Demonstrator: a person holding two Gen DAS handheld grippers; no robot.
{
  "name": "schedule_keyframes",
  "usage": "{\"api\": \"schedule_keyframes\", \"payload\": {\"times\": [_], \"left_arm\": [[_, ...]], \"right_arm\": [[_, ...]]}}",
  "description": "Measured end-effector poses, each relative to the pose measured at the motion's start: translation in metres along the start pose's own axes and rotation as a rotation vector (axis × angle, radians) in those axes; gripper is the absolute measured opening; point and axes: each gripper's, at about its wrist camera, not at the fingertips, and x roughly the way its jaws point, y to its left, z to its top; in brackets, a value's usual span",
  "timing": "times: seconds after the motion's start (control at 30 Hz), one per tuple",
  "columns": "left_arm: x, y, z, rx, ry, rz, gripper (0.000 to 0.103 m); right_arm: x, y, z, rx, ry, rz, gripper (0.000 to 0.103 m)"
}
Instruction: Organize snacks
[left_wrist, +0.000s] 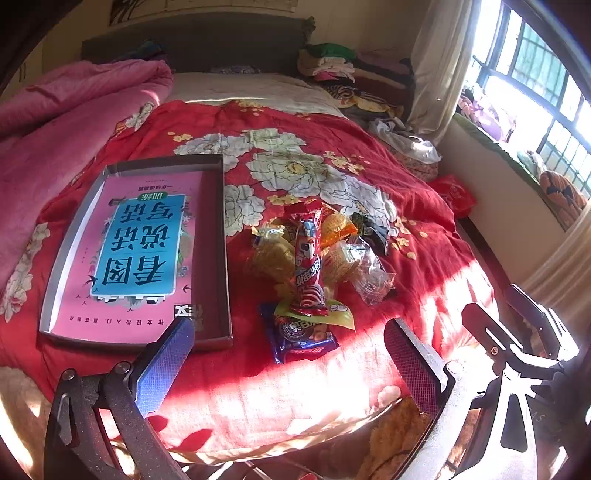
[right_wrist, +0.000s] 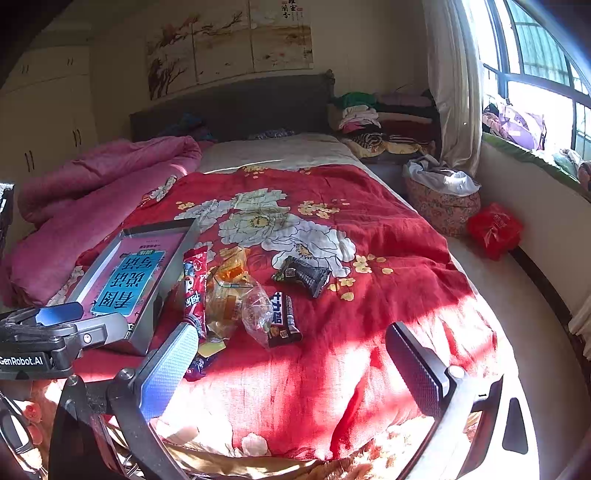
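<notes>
Not started: snack pile (left_wrist: 314, 266) sits on the red quilt (left_wrist: 369, 173) just right of the tray (left_wrist: 221, 240), which holds no snacks. Left claw (left_wrist: 288, 365) and right claw (right_wrist: 291, 365) both wide, empty, near the bed edge.

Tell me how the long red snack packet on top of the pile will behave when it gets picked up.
The long red snack packet looks like thin glossy film, so it is probably light and somewhat slippery. It is long and narrow, so gripped at one end it would likely droop. It lies across other wrappers in the snack pile, so lifting it may shift them.
</notes>
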Motion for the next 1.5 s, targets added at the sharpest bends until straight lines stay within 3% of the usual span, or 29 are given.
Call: {"api": "schedule_keyframes", "payload": {"times": [1.5], "left_arm": [[0.015,-0.001,-0.004,0.000,0.043,-0.009,0.103]], "right_arm": [[0.008,-0.004,-0.003,0.000,0.014,0.003,0.103]]}}
